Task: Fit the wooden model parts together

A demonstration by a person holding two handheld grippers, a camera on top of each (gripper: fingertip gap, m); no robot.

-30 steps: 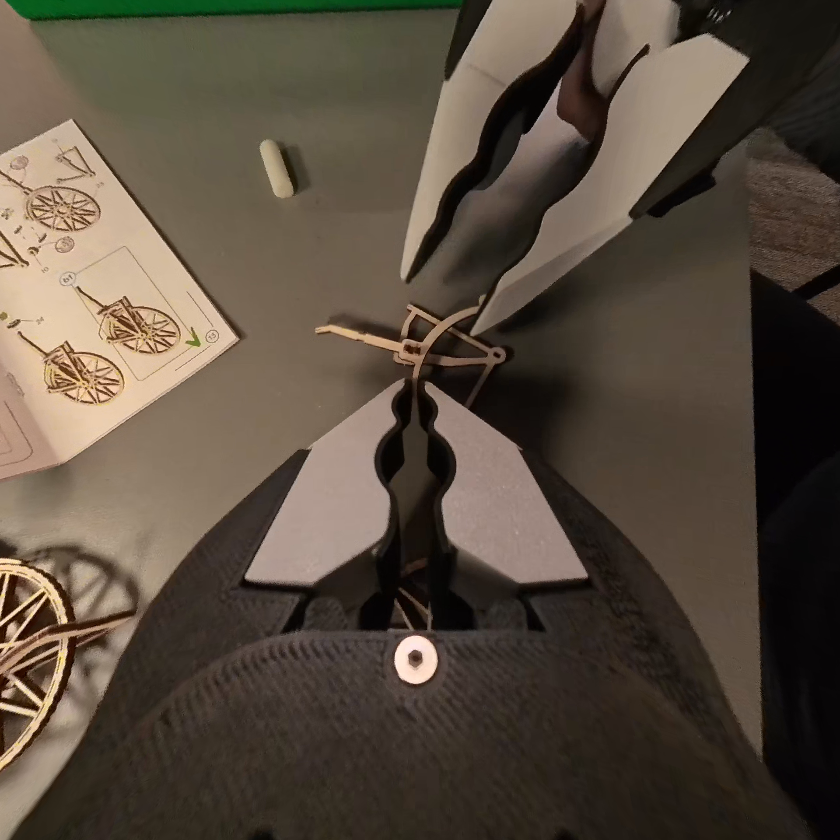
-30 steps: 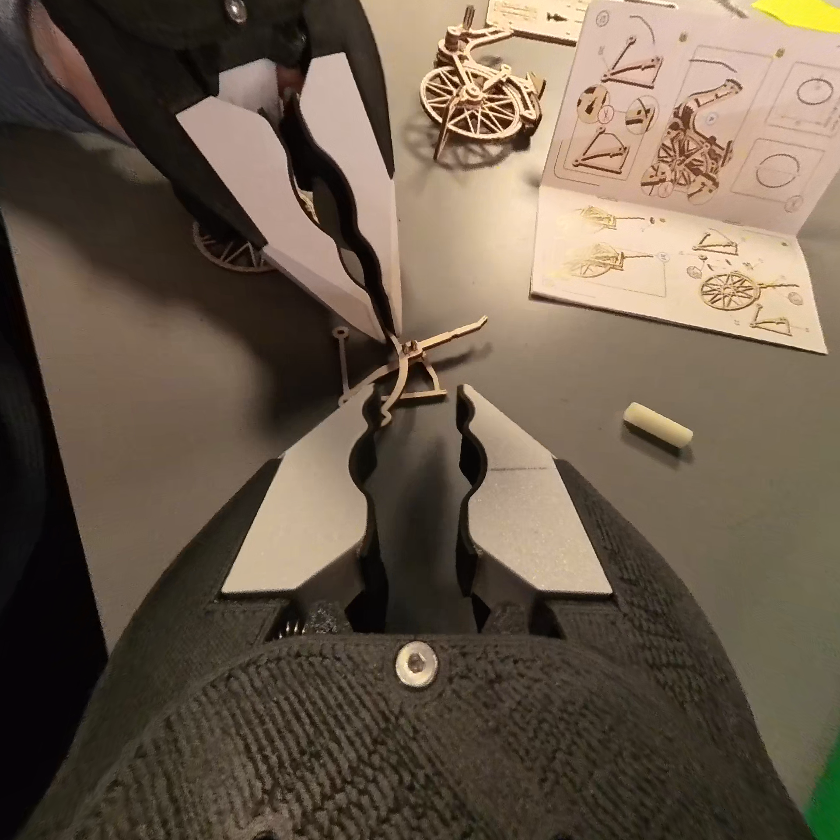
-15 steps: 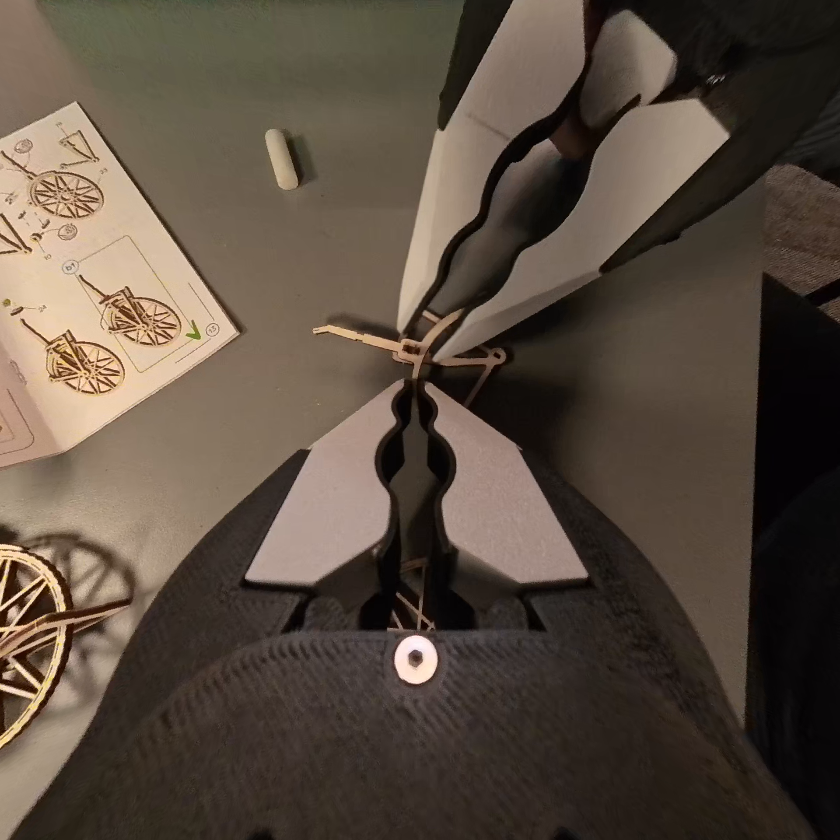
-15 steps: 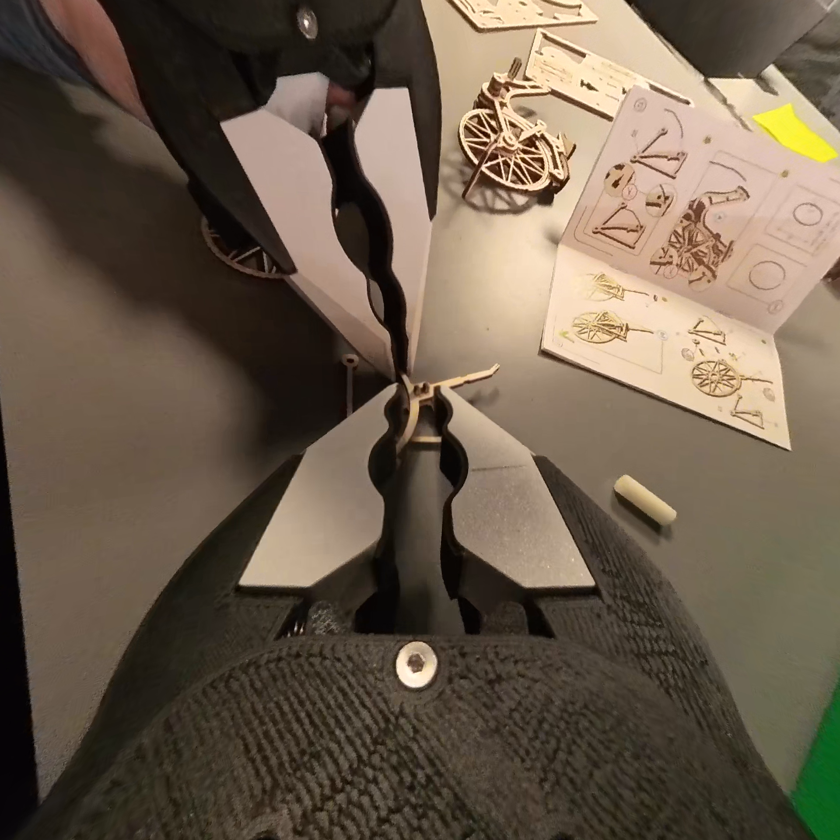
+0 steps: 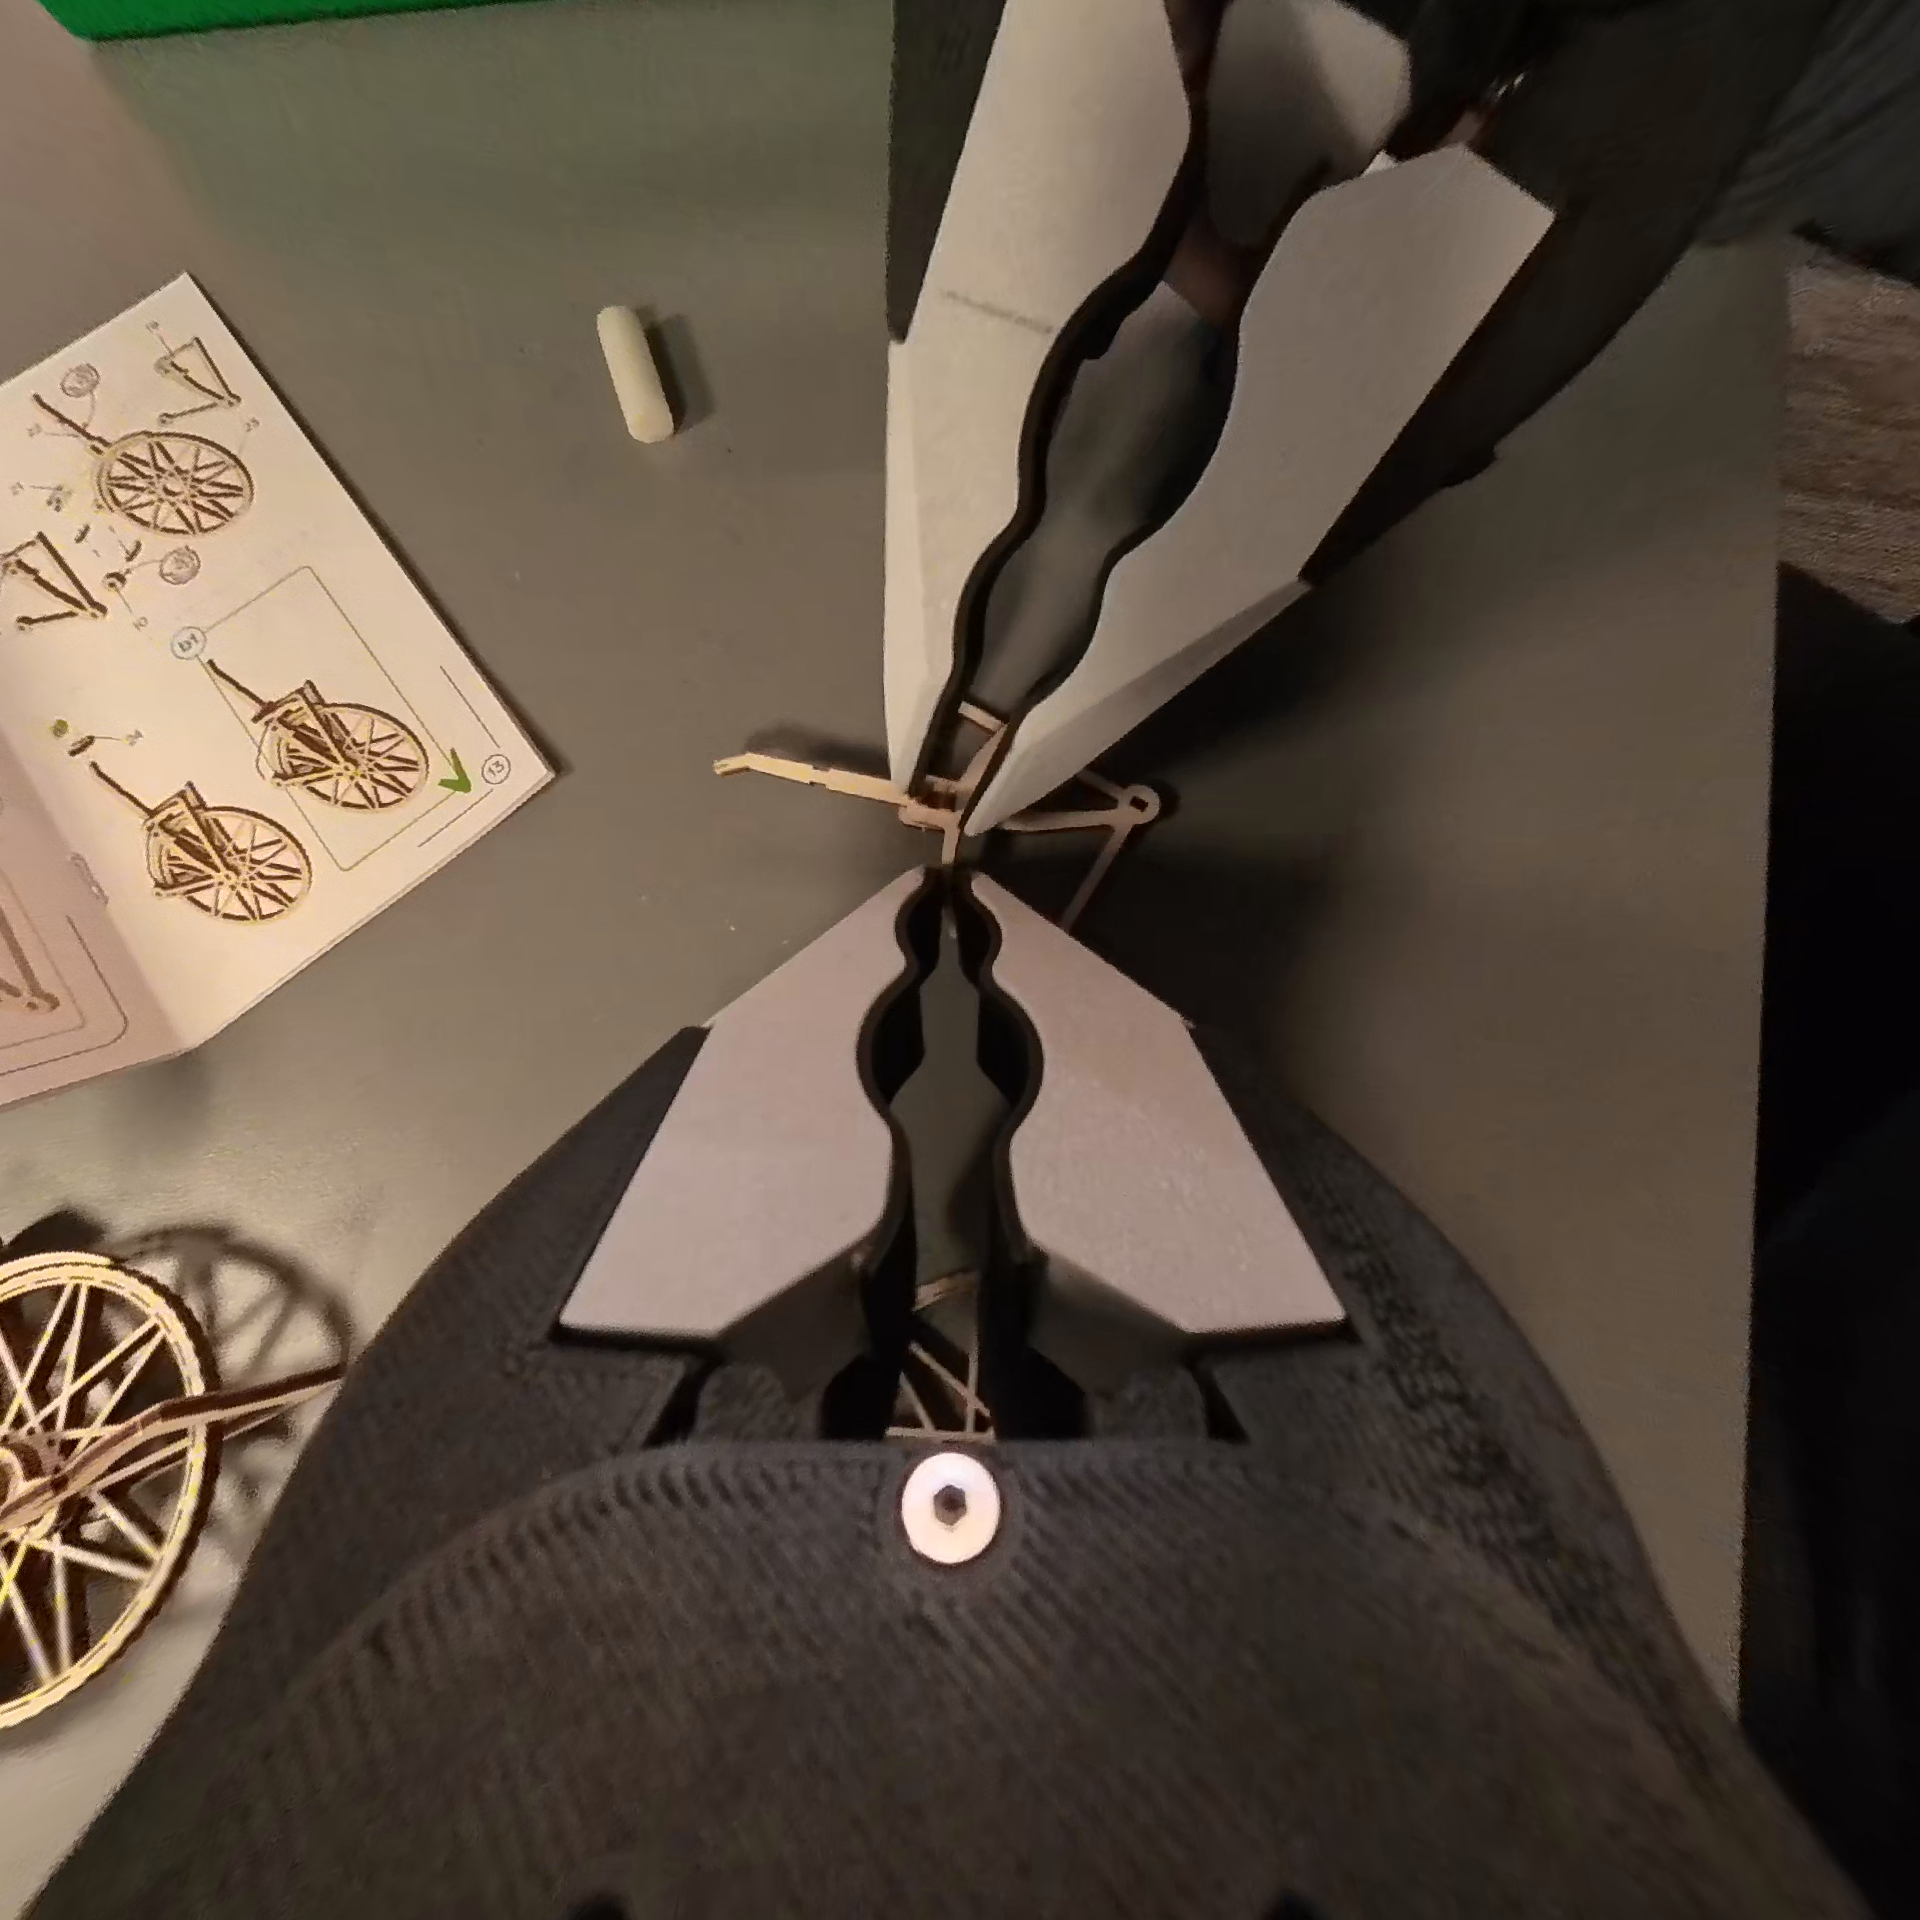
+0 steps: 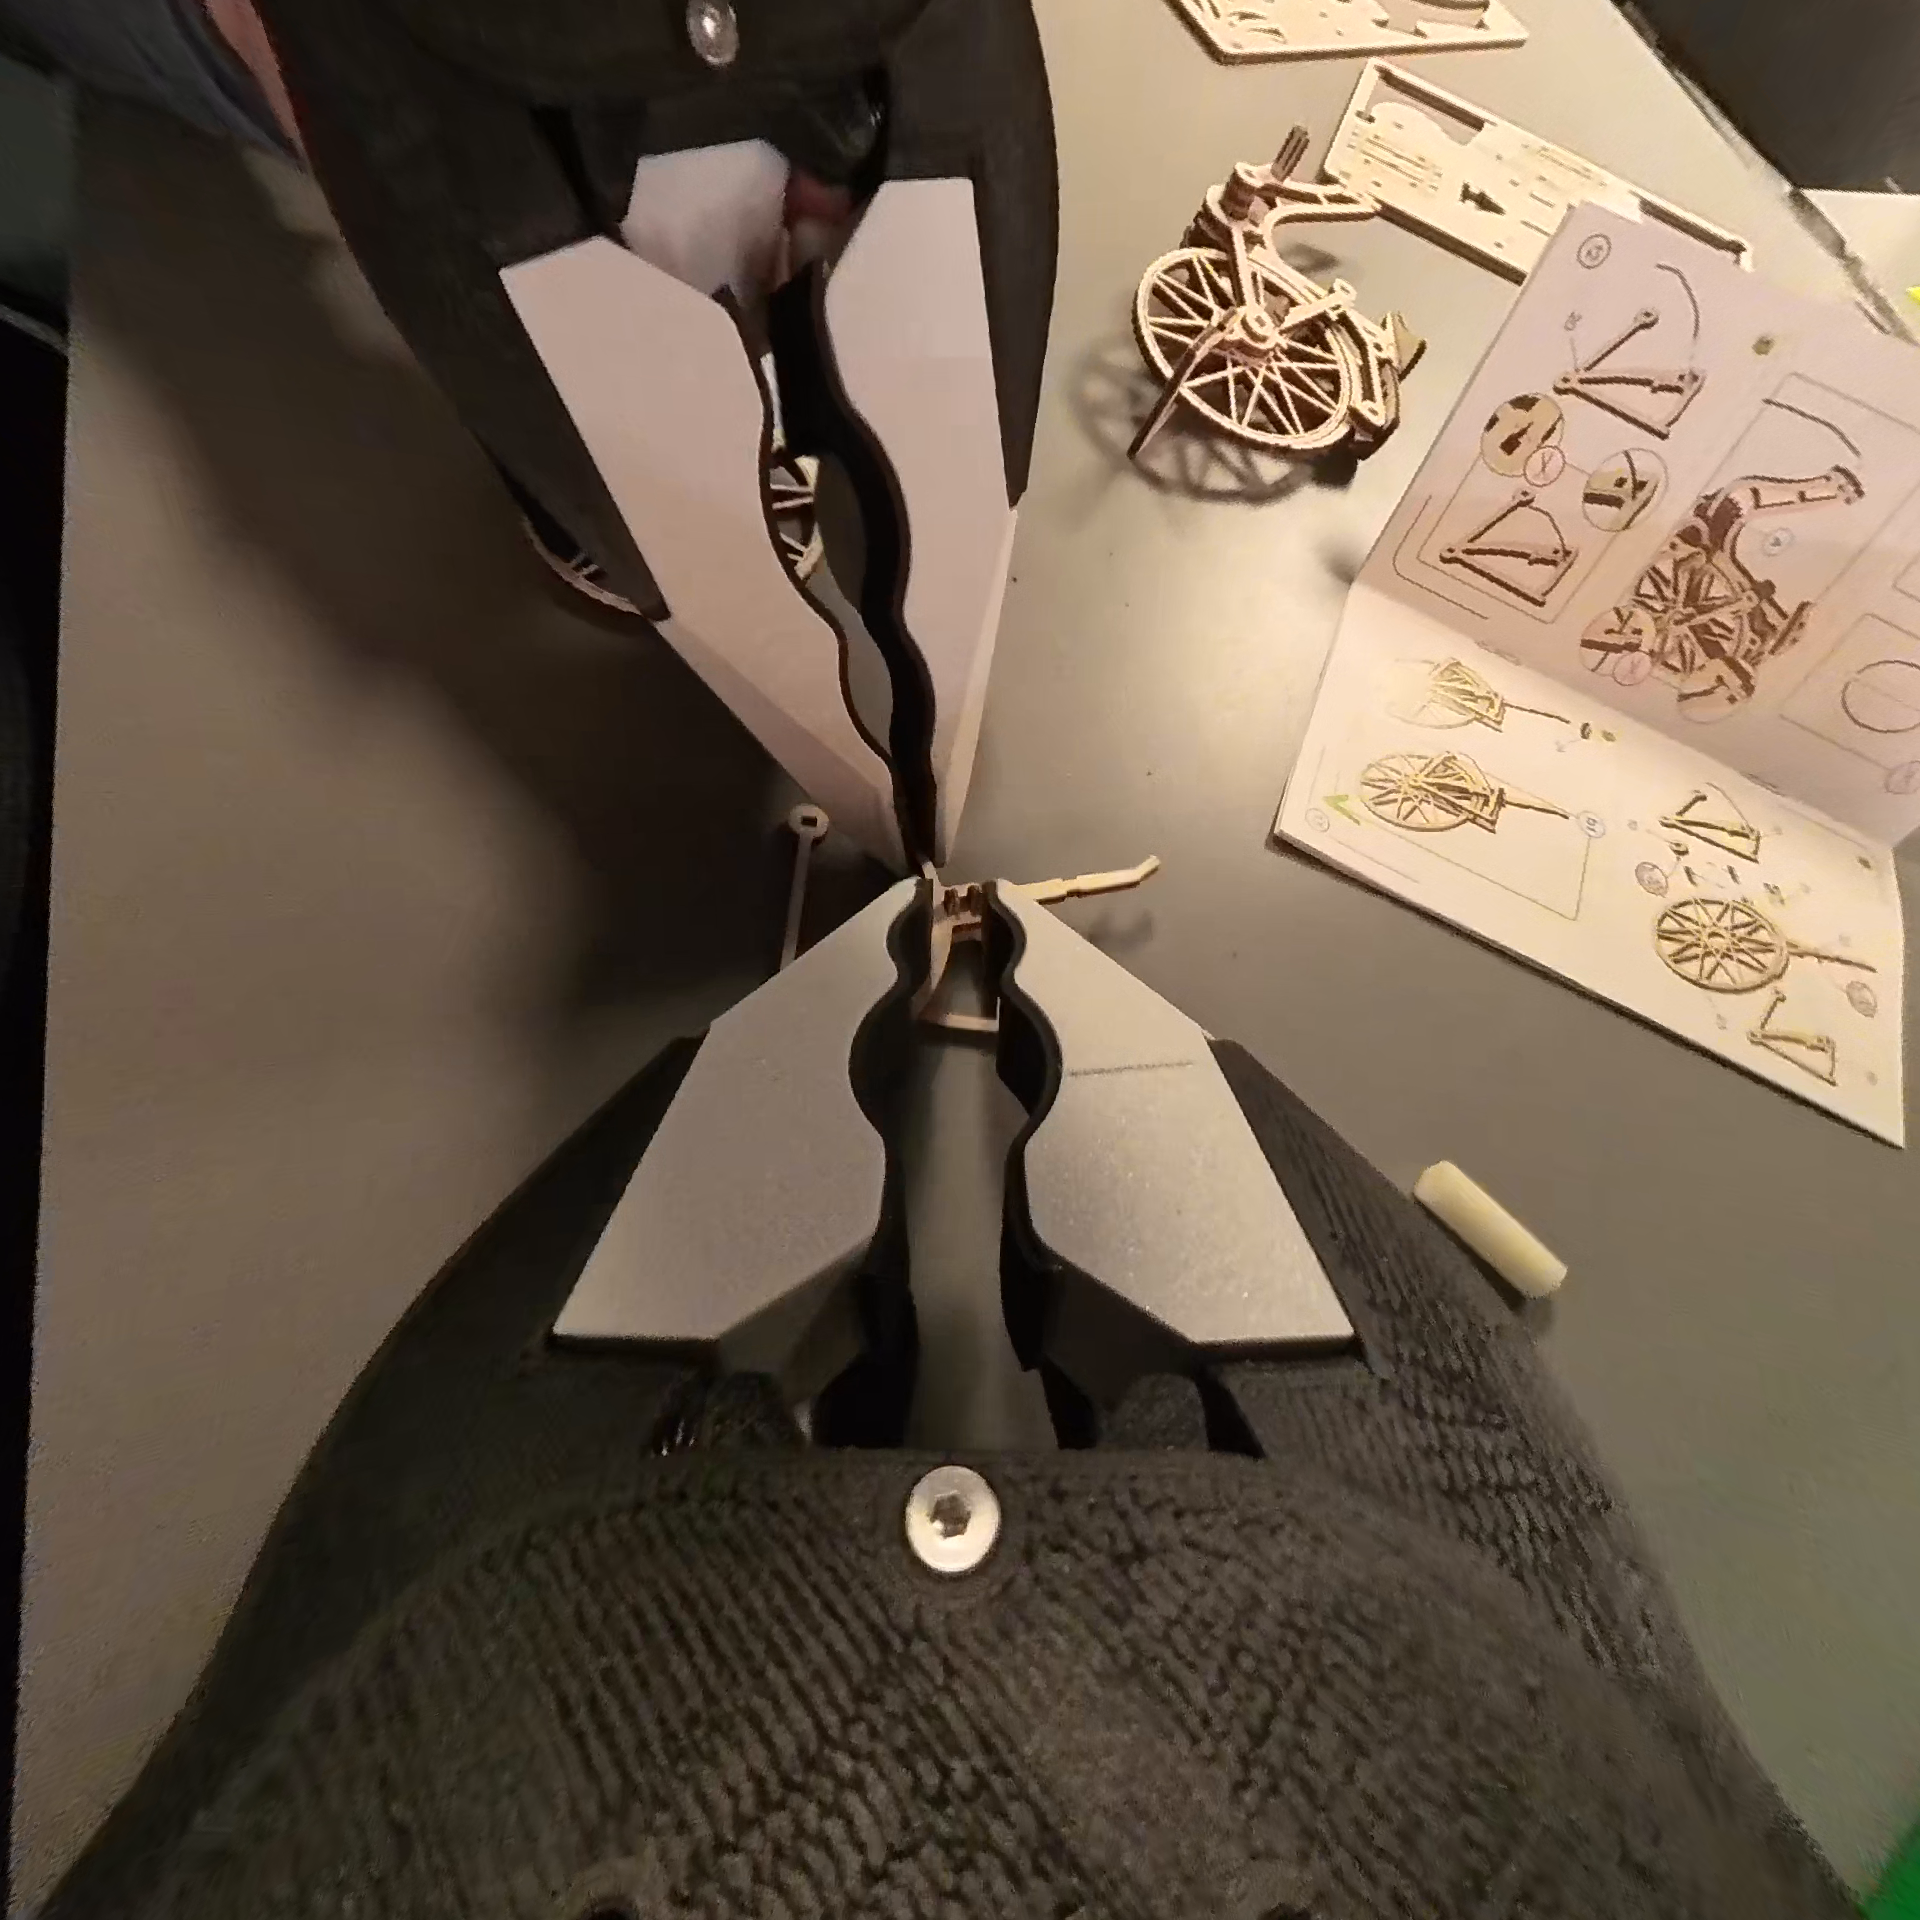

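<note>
A thin wooden lever-and-arc part (image 5: pixel 800 774) is held just above the grey table (image 5: pixel 520 208) between both grippers. My left gripper (image 5: pixel 948 881) is shut on its curved strip from the near side. My right gripper (image 5: pixel 940 816) comes from the far side and is shut on the part's middle joint. In the right wrist view my right gripper (image 6: pixel 961 888) grips the part (image 6: pixel 1081 886), whose lever sticks out to the right. The left gripper (image 6: pixel 923 847) meets it tip to tip. The part's ring-ended rod (image 6: pixel 800 883) hangs left.
An open instruction booklet (image 5: pixel 208 675) and a white stick (image 5: pixel 636 379) lie left of the grippers. A spoked wooden wheel (image 5: pixel 83 1455) lies at the lower left. A wheeled model (image 6: pixel 1268 343) and part sheets (image 6: pixel 1507 177) lie beyond. The table edge (image 5: pixel 1766 935) runs along the right. My left and right fingertips are right by each other.
My right gripper was open beside the part one second ago. It moved onto the part and closed on it. My left gripper kept its hold and hardly moved.
</note>
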